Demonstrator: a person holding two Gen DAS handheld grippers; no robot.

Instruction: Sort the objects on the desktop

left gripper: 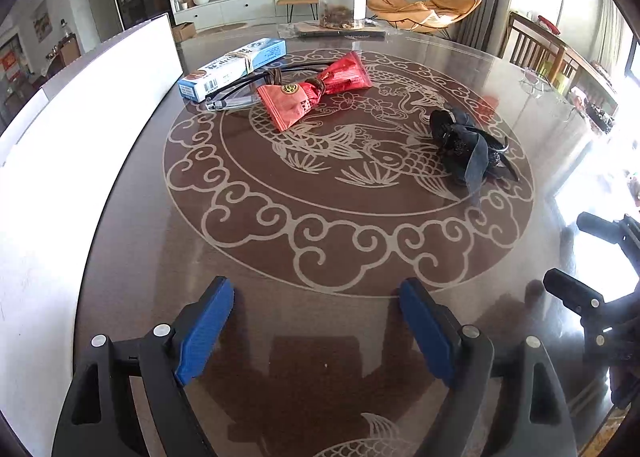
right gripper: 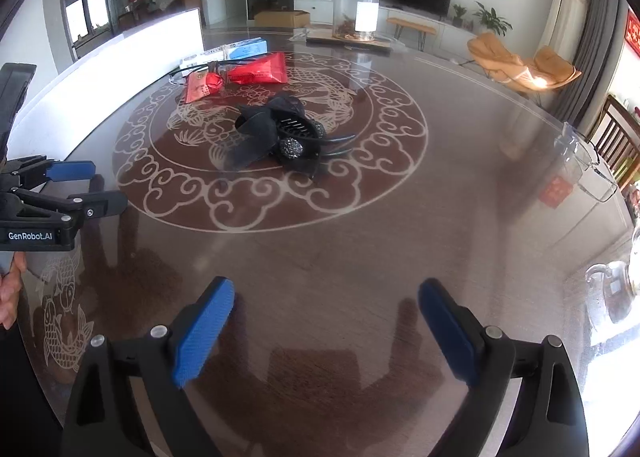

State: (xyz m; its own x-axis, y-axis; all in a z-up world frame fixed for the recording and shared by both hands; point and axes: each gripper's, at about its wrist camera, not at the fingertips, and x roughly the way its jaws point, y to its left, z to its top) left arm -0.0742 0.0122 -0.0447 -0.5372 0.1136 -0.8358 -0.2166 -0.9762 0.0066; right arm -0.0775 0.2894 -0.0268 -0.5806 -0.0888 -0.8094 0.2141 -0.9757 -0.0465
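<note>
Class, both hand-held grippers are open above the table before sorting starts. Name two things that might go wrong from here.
1. The red packet lies across the glasses; lifting either may drag the other.
2. The black hair clip has loose ribbon that may slip from the fingers.
</note>
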